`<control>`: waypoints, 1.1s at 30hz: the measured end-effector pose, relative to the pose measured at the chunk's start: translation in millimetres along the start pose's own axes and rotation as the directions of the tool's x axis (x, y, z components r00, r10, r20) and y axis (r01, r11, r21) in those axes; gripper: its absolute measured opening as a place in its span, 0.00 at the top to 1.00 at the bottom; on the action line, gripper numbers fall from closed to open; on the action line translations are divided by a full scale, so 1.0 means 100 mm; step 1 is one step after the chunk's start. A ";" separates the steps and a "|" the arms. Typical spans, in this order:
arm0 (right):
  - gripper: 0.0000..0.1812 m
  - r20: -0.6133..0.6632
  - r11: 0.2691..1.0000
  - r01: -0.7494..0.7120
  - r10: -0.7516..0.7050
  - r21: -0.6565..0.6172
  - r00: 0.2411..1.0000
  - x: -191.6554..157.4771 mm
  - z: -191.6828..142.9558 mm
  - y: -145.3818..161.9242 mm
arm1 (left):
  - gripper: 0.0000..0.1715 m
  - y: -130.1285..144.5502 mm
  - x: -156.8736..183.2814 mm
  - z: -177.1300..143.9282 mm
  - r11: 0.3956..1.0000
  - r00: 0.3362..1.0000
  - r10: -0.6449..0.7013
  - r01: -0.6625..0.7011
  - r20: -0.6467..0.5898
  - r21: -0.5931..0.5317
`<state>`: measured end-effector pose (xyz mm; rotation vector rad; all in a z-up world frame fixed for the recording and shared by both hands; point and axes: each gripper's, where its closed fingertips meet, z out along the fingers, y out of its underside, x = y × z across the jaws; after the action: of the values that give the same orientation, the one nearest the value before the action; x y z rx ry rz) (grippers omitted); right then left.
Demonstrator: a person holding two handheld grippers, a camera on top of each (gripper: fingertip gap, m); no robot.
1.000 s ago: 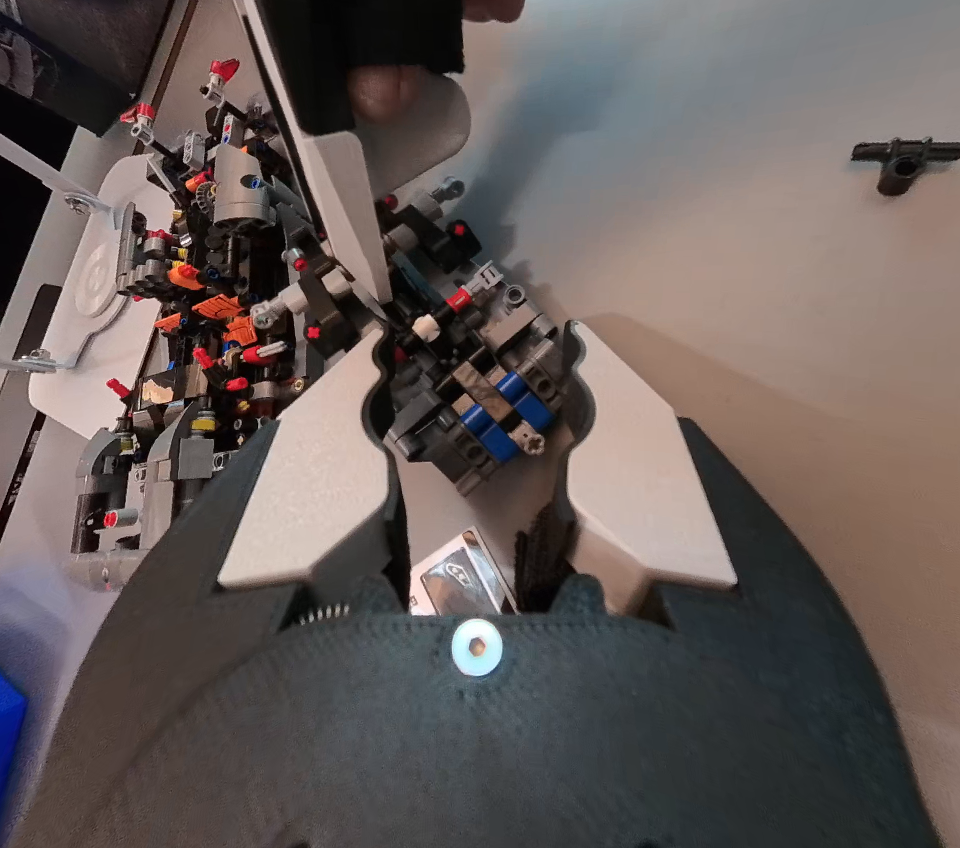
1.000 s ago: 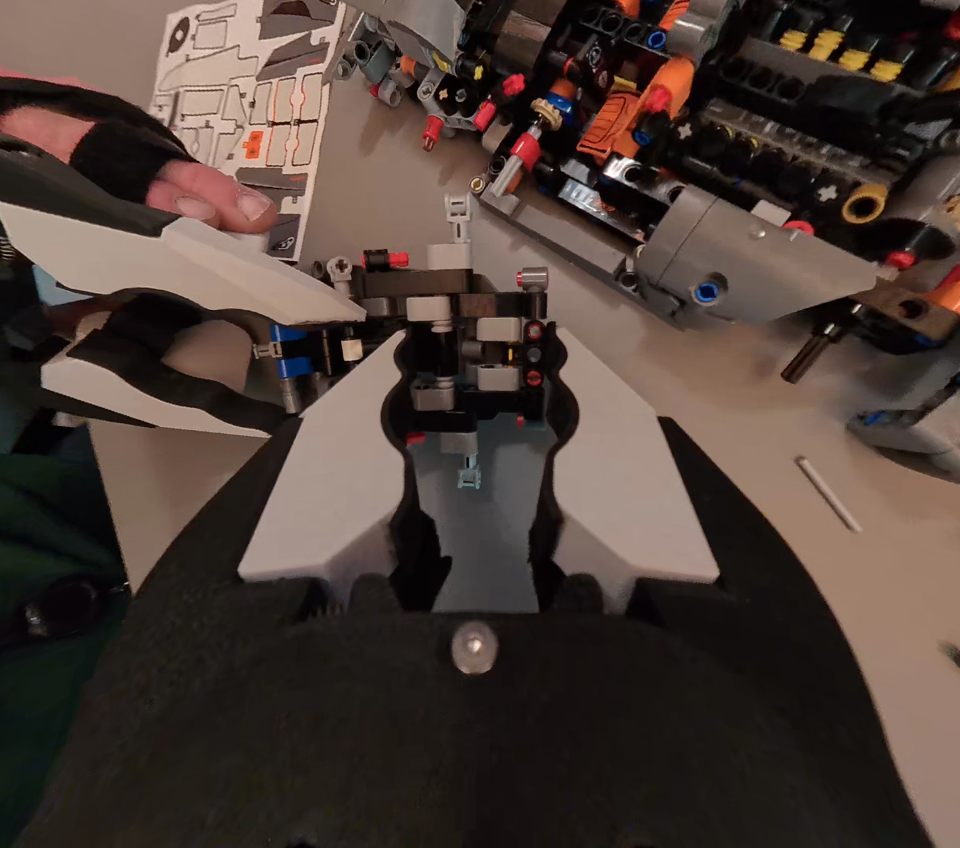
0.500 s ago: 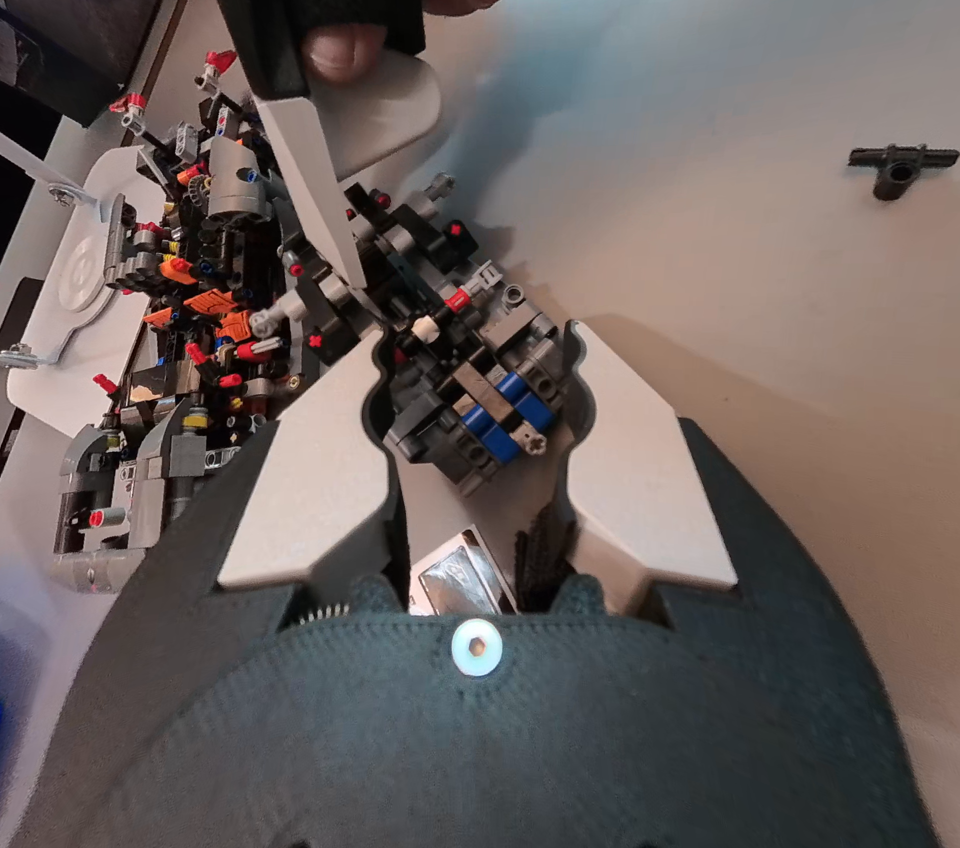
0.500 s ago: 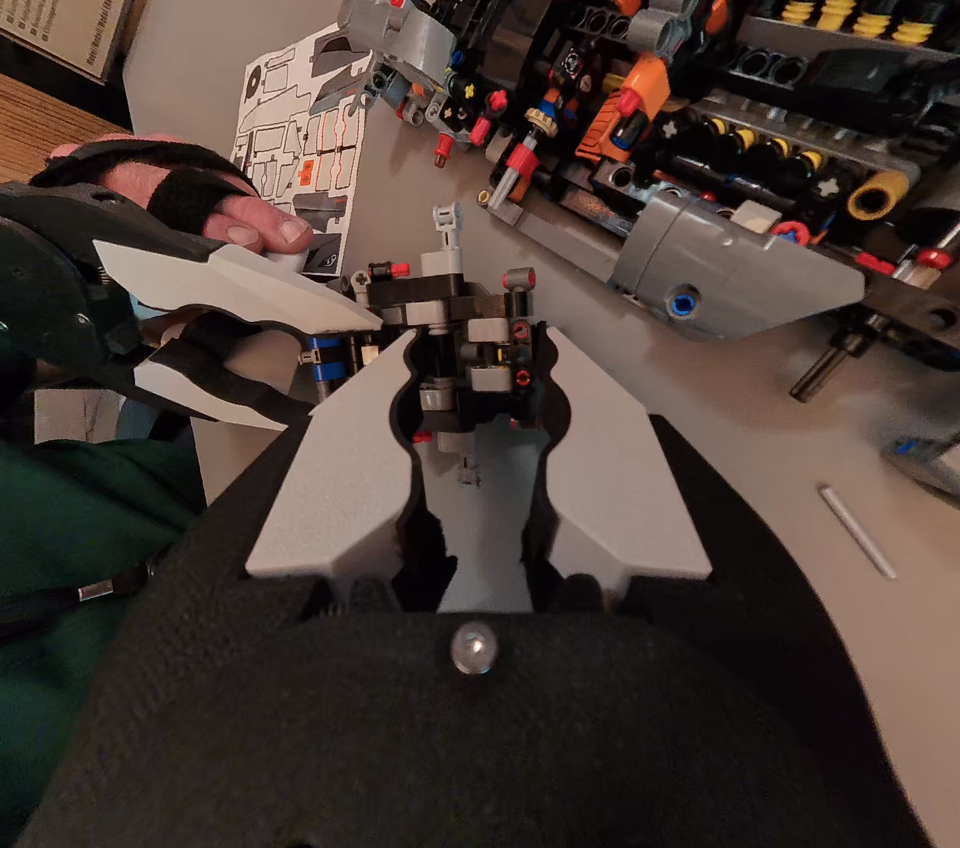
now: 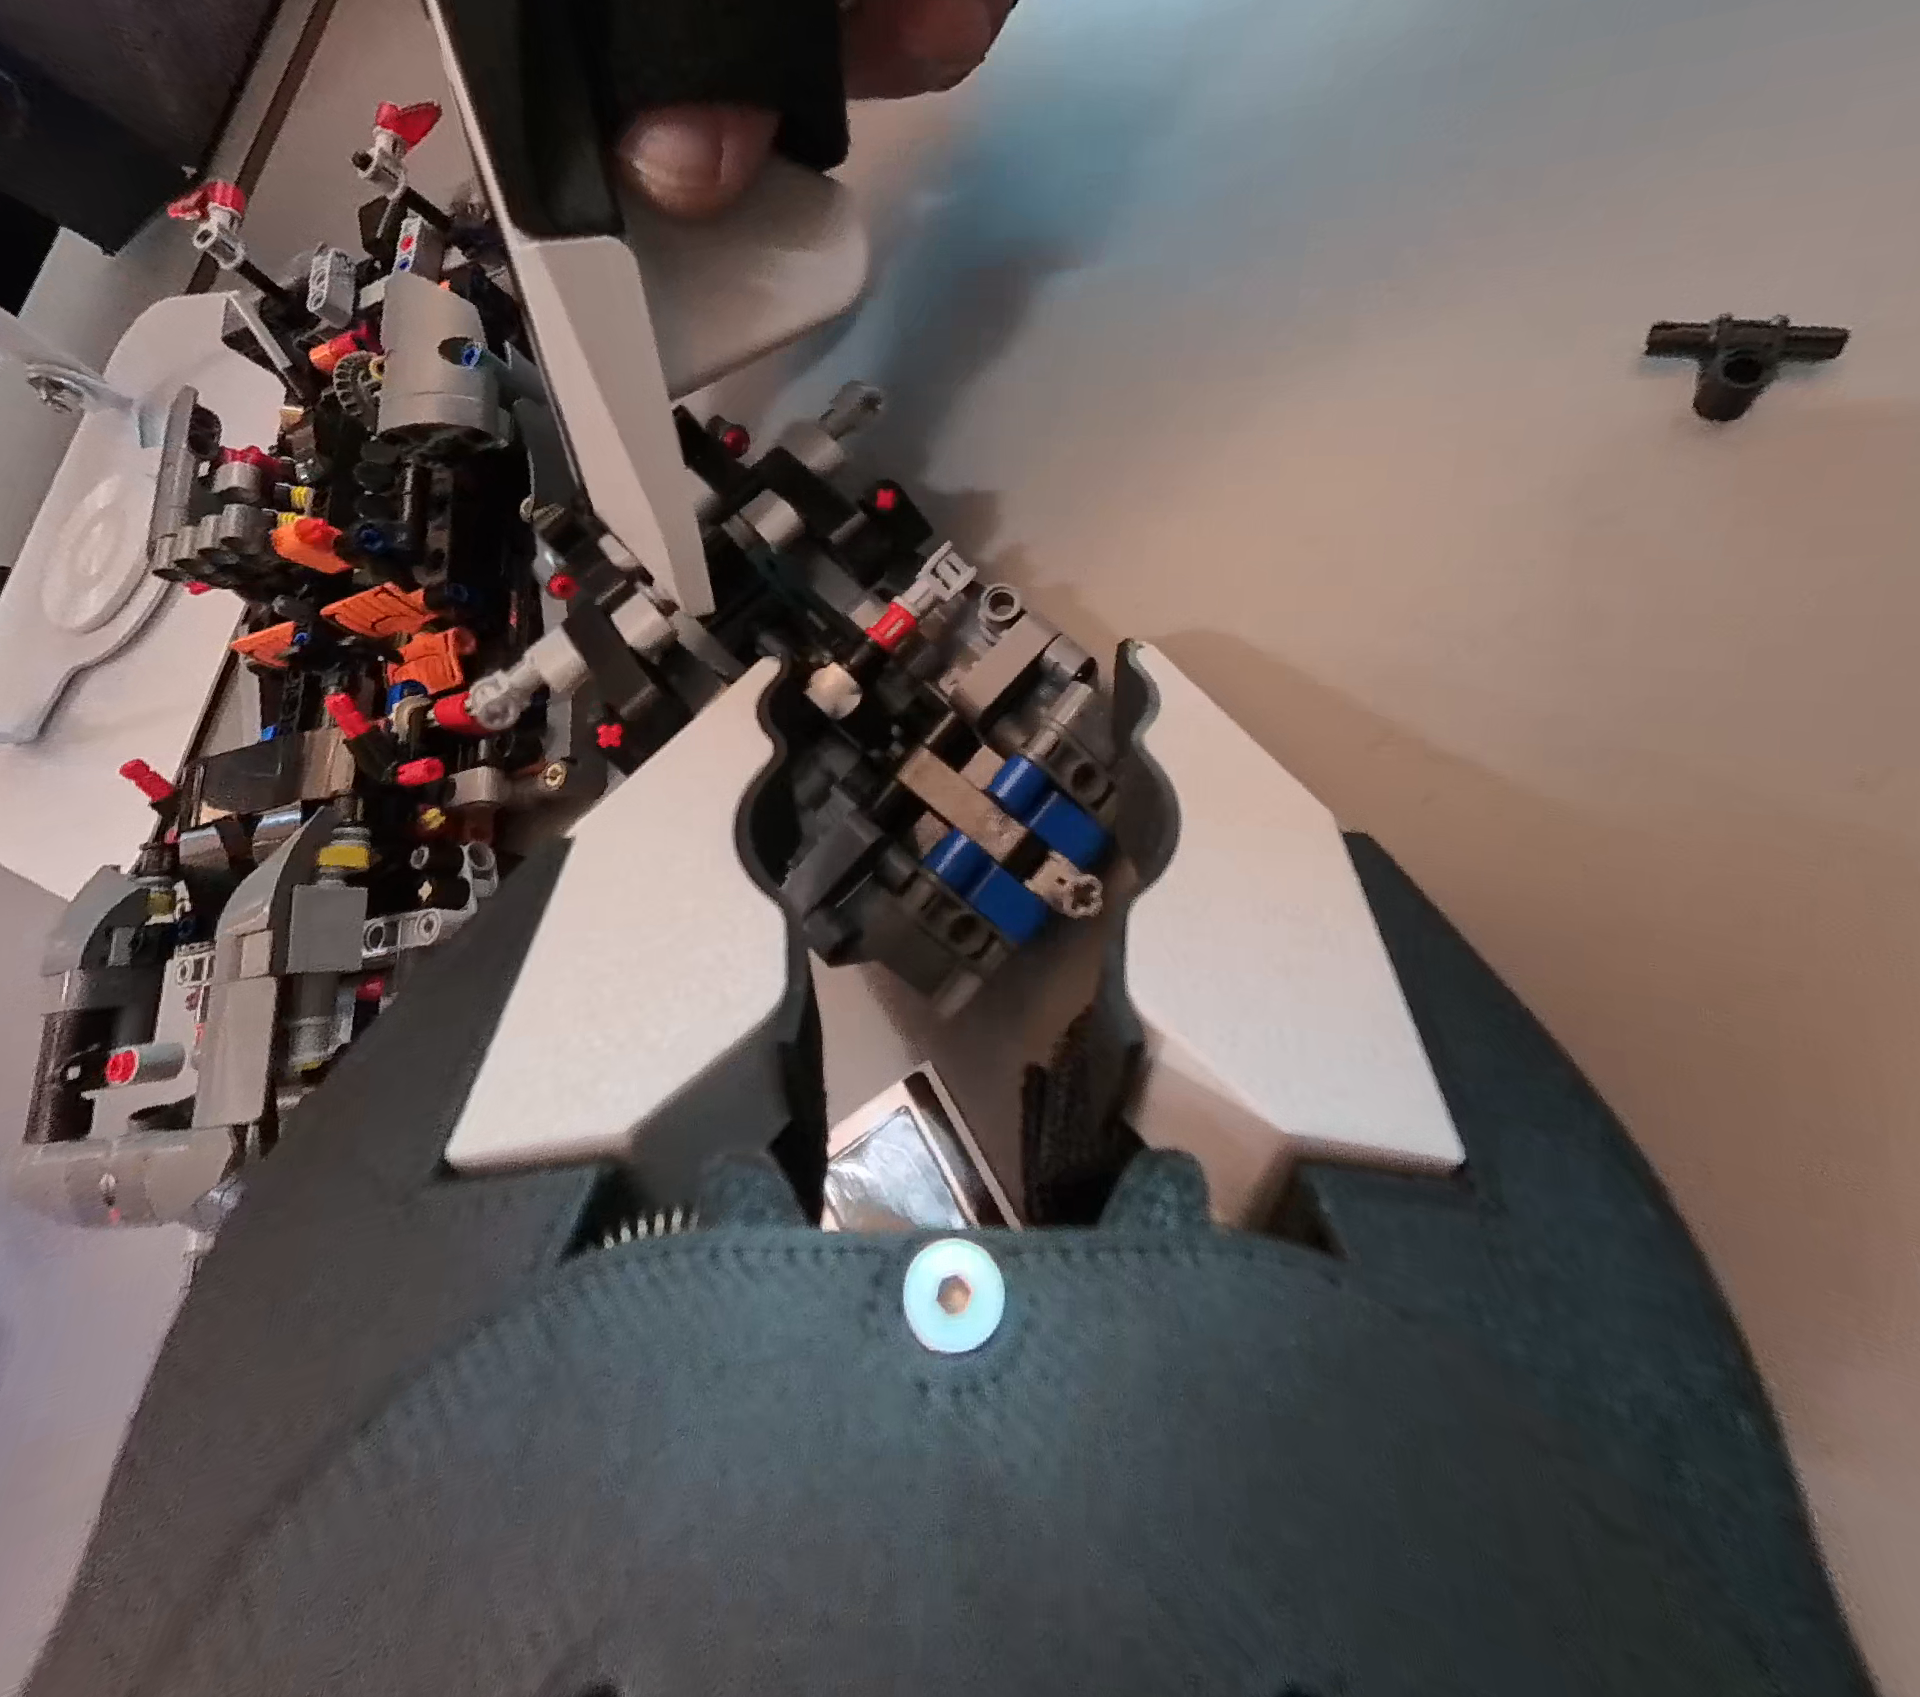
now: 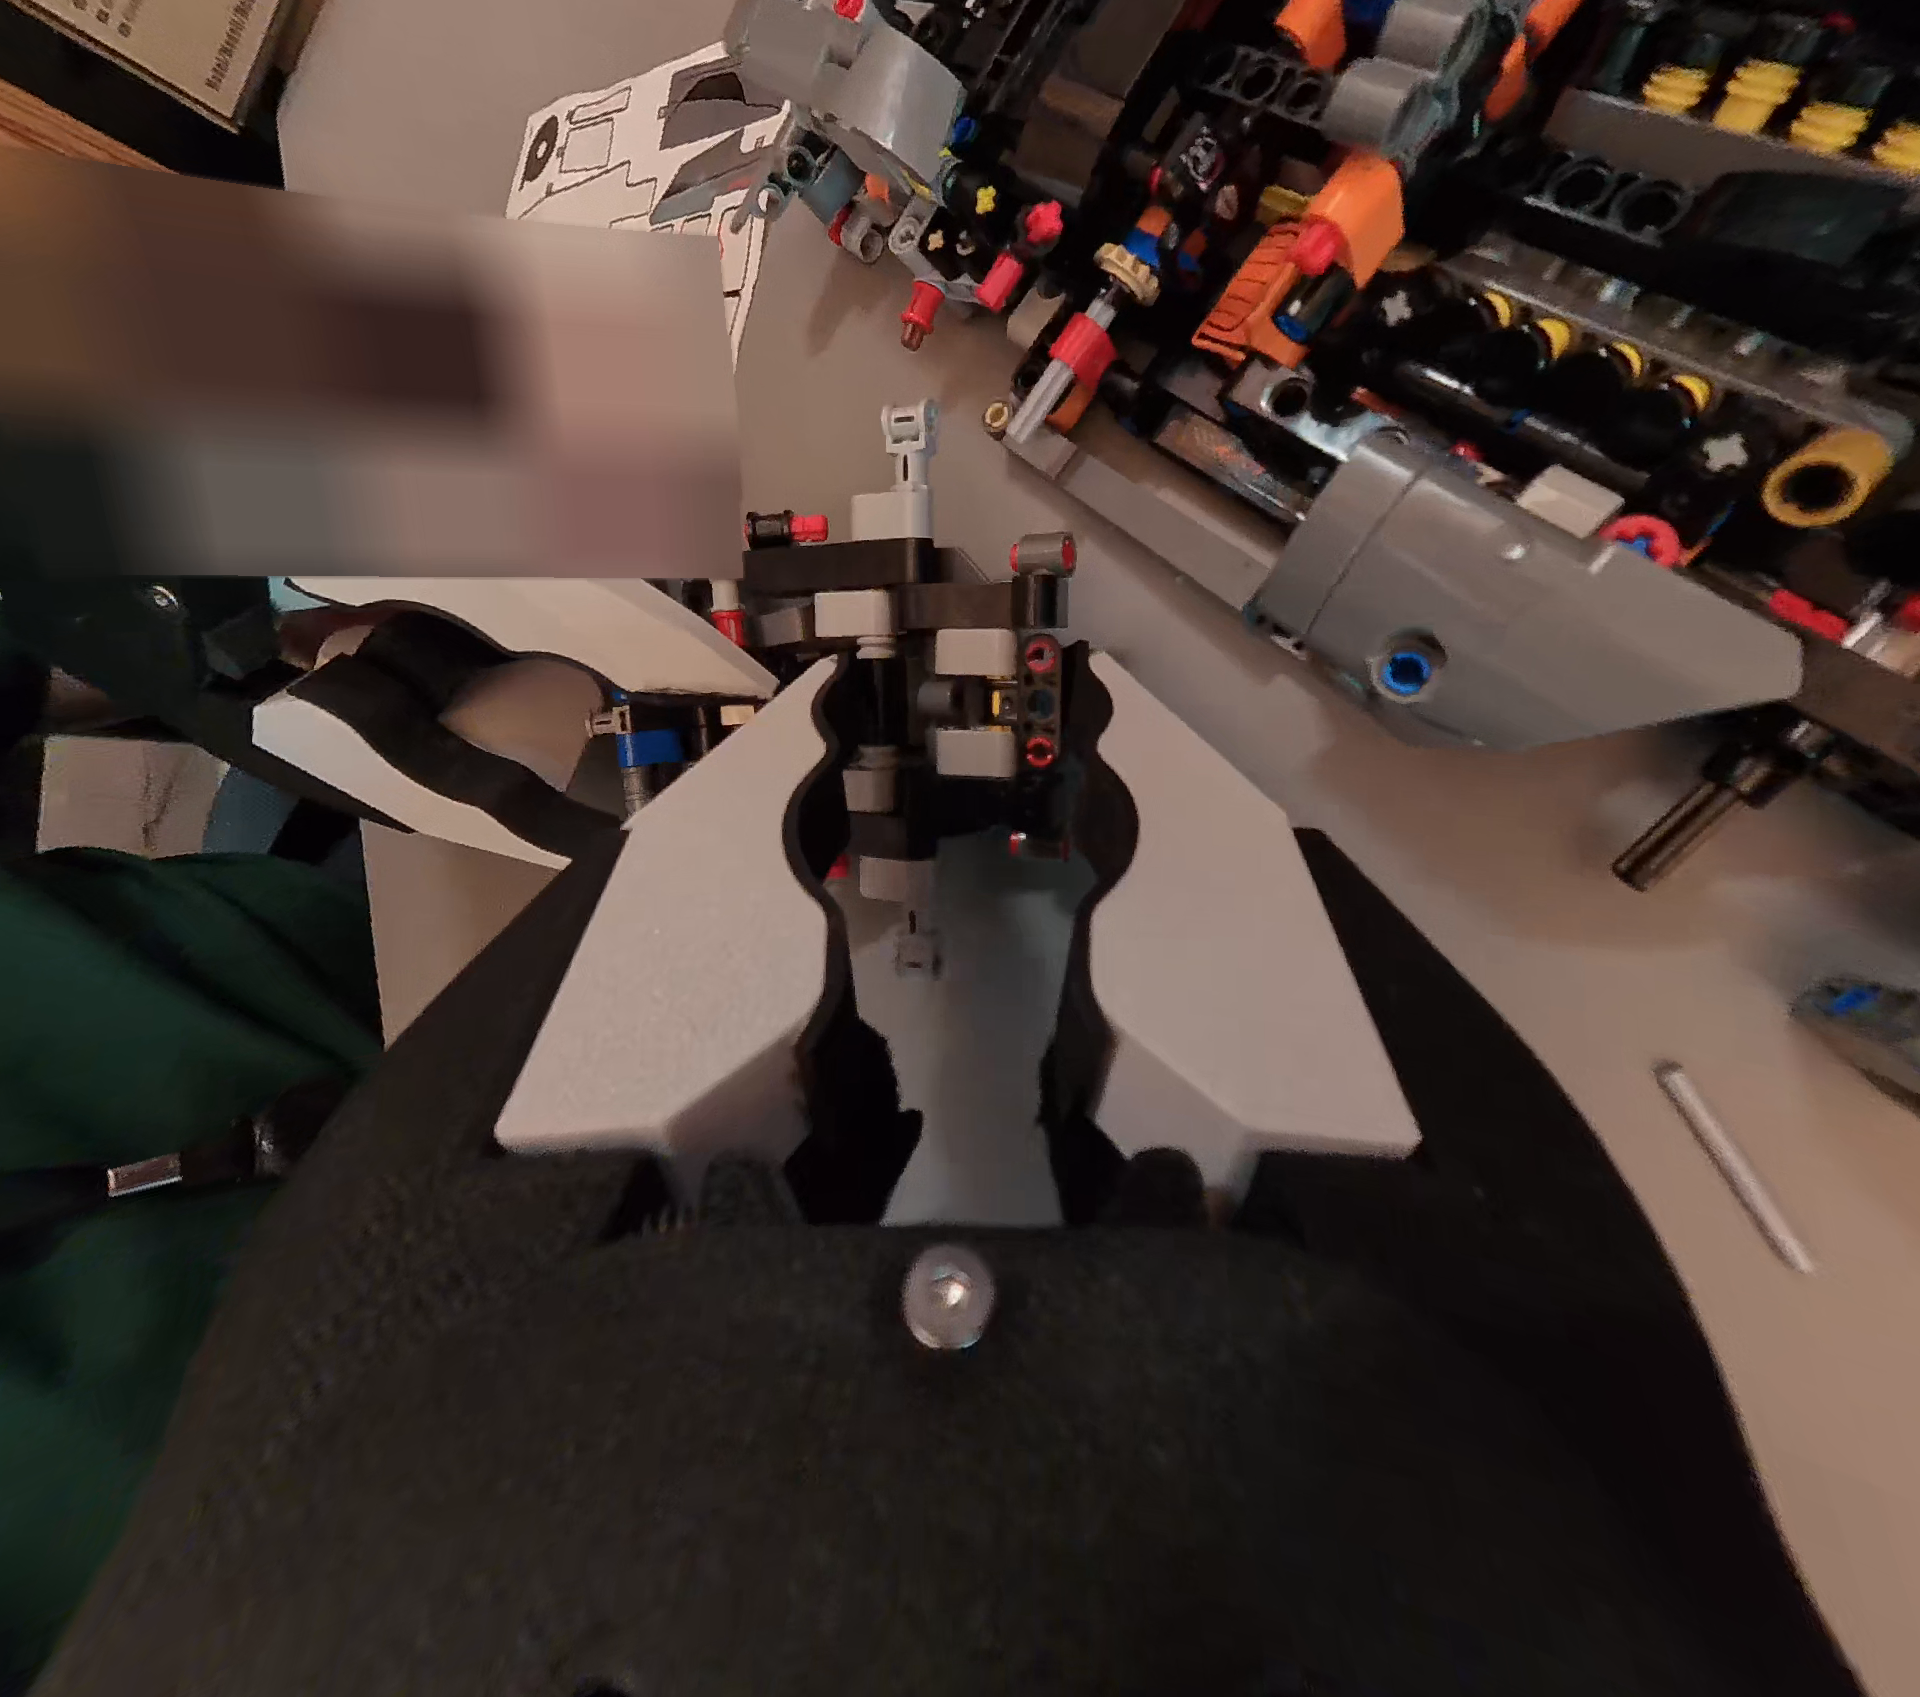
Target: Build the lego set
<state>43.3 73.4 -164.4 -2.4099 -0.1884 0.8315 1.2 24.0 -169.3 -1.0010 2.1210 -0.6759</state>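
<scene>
With both the left gripper (image 5: 951, 774) and right gripper (image 6: 961, 748) clamped on the sub-assembly (image 5: 935, 816), you likely next align it to the main model (image 6: 1455, 245).

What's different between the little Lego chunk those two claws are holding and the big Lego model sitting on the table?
The small Lego chunk is held by both grippers, left and right; the big model rests on the table untouched. The chunk fits between the fingers, while the model runs past the picture's edge. The model shows orange and yellow parts; the chunk shows no orange. Both are mostly black and grey with red pins.
</scene>
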 end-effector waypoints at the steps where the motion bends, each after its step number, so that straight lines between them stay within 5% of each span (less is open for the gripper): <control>1: 0.79 0.008 1.000 0.014 -0.014 -0.005 1.000 -0.01 0.01 0.00 | 0.66 0.00 0.01 0.00 1.000 1.000 0.004 -0.004 -0.003 0.002; 5: 0.79 0.041 0.998 0.045 -0.043 -0.042 0.998 -0.08 0.09 -0.01 | 0.71 -0.04 0.10 0.02 1.000 0.999 0.017 -0.016 -0.050 0.019; 19: 0.79 0.056 0.993 0.100 -0.096 -0.067 0.994 -0.11 0.11 -0.02 | 0.67 0.06 0.02 -0.13 0.999 0.999 0.044 -0.043 0.010 -0.031; 33: 0.79 0.006 0.978 0.175 -0.175 -0.116 0.984 -0.13 0.14 -0.04 | 0.65 0.12 0.02 -0.11 0.996 0.992 -0.088 0.090 -0.087 0.013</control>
<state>25.0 79.9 -164.5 -2.4589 -0.4522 0.7535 -13.1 31.2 -171.6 -1.0802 2.1508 -0.7924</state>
